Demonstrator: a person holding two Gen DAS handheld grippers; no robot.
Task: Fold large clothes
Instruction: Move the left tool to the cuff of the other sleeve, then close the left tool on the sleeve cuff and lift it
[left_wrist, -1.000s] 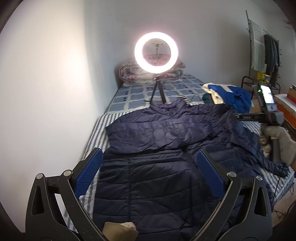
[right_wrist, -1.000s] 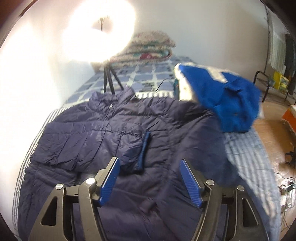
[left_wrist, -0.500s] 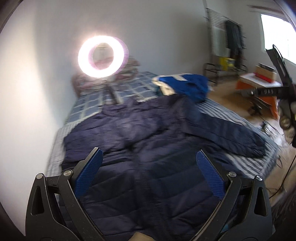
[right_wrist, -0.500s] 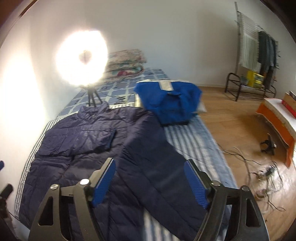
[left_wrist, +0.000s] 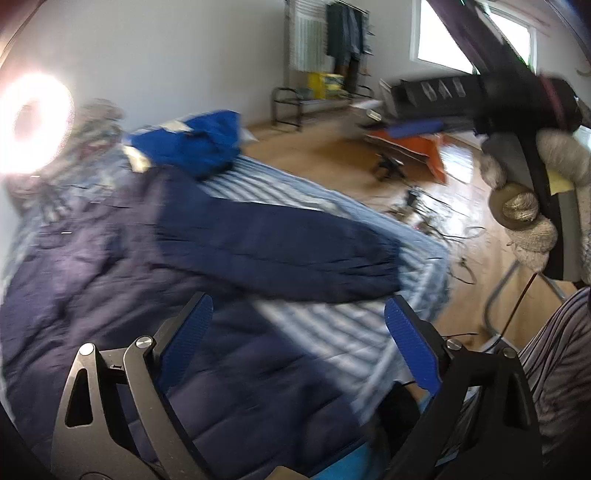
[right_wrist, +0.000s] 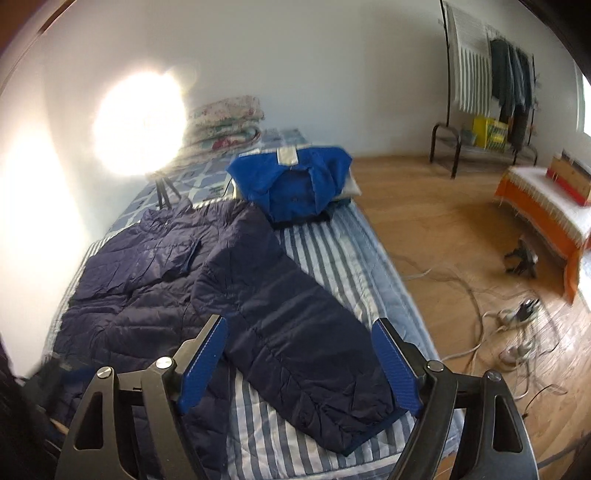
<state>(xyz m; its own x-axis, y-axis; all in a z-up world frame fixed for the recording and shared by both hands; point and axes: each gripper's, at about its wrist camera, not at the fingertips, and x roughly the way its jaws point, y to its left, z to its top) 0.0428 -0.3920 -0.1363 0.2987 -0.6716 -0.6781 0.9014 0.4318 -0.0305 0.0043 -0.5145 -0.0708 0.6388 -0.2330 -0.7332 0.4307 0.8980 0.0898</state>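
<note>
Folding is barely begun: the jacket (right_wrist: 155, 291) lies on the bed (right_wrist: 351, 258), one sleeve (right_wrist: 295, 332) outstretched toward its right edge, both grippers' jaws spread and empty.

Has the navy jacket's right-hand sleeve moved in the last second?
Yes. The sleeve, earlier bunched on the navy puffer jacket, now lies stretched out over the striped bedsheet toward the bed's floor-side edge.

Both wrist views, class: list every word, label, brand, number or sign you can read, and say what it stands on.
None can be read.
Yellow box by the clothes rack: any print is too small.
Right gripper's body: pale marks, too blurred.
Navy jacket and blue garment: no text shows.
</note>
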